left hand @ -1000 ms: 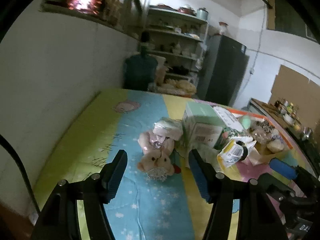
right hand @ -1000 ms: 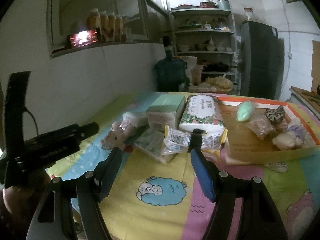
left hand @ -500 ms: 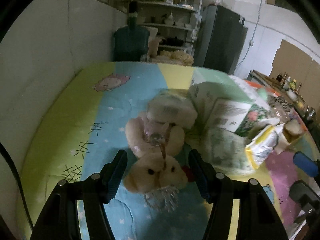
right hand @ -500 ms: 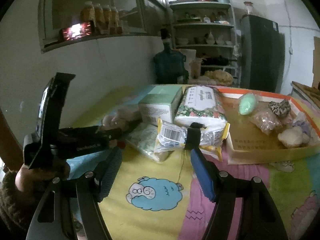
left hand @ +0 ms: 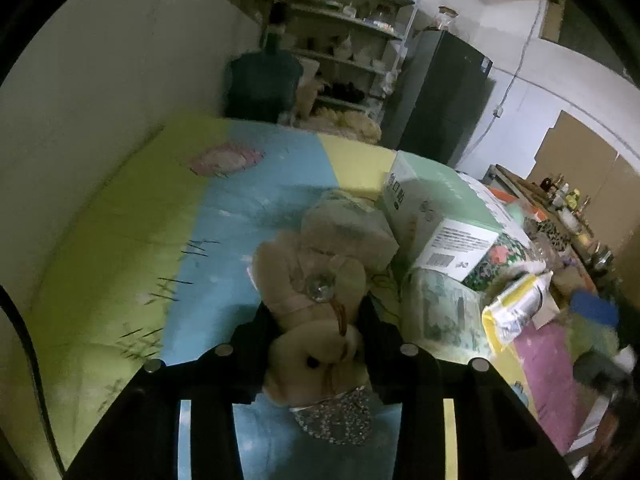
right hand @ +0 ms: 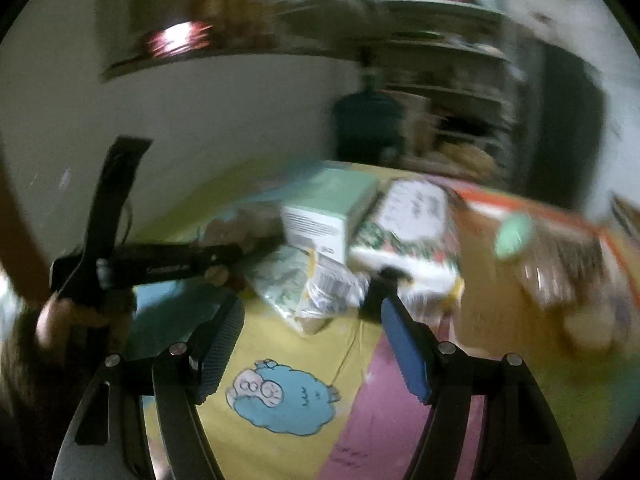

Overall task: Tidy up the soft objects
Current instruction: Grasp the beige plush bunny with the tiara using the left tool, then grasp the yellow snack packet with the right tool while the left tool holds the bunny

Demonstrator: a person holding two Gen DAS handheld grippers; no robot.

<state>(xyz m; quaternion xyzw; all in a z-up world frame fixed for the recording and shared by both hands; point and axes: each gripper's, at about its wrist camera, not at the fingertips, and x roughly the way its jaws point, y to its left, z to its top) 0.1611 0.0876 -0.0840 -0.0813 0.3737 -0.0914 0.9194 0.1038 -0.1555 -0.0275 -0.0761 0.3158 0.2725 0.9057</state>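
A beige teddy bear (left hand: 312, 280) with a sparkly skirt lies on the colourful mat (left hand: 120, 248). My left gripper (left hand: 317, 312) straddles its head. The jaws are closing and both pads press into the plush. In the blurred right wrist view the hand-held left tool (right hand: 172, 266) reaches in from the left toward the pile. A bit of the bear (right hand: 218, 276) shows under it. My right gripper (right hand: 312, 344) hovers open over the mat with nothing between its fingers, short of a crinkly packet (right hand: 332, 288).
A pale green box (left hand: 436, 216), a floral tissue pack (right hand: 408, 224) and plastic packets (left hand: 440, 312) crowd right of the bear. A cardboard tray (right hand: 480, 280) with an orange rim holds several soft items. A wall runs along the left; shelves and a dark fridge stand behind.
The left gripper came forward and down over the bear, and its jaws narrowed onto the head. The right gripper swung sideways and rolled a little, still wide open.
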